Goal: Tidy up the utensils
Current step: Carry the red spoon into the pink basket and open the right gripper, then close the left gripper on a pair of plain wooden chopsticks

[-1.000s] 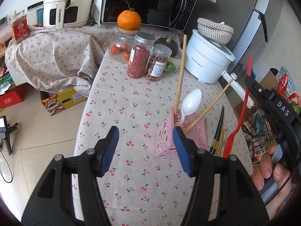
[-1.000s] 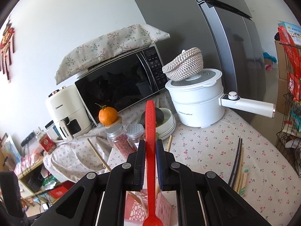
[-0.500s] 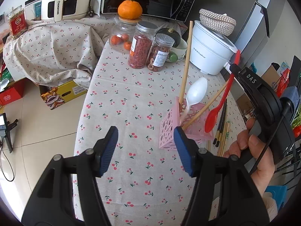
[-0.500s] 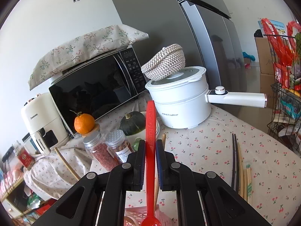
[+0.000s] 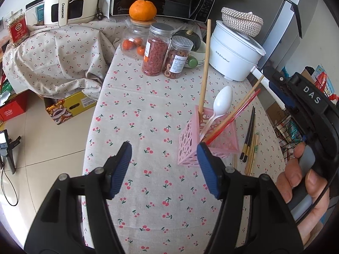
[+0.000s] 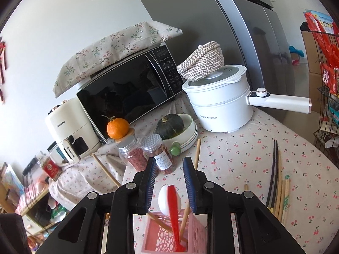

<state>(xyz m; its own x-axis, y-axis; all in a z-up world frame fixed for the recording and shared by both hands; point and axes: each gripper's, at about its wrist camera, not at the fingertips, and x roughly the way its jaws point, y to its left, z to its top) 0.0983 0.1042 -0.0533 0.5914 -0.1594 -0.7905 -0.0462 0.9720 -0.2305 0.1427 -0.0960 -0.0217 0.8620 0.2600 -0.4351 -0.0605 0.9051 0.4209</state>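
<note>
A pink perforated holder [image 5: 208,140] stands on the cherry-print tablecloth. It holds a white spoon [image 5: 221,103], two wooden chopsticks [image 5: 204,72] and a red spoon [image 5: 235,116]. The red spoon [image 6: 174,207] stands loose in the holder [image 6: 169,237] below my right gripper [image 6: 170,167], which is open and empty just above it. My left gripper [image 5: 164,154] is open and empty, just left of the holder. Several loose chopsticks [image 5: 250,139] lie on the cloth right of the holder; they also show in the right wrist view [image 6: 275,180].
At the back stand two jars [image 5: 156,53], a glass pot with an orange [image 5: 143,10] on it, a white cooker [image 5: 233,48] with a long handle [image 6: 279,101], a microwave [image 6: 131,91] and a bowl with a squash [image 6: 170,124]. The table edge drops off on the left.
My right gripper has opened and let go of the red spoon, which now stands in the pink holder. The left gripper has stayed open beside the holder.
</note>
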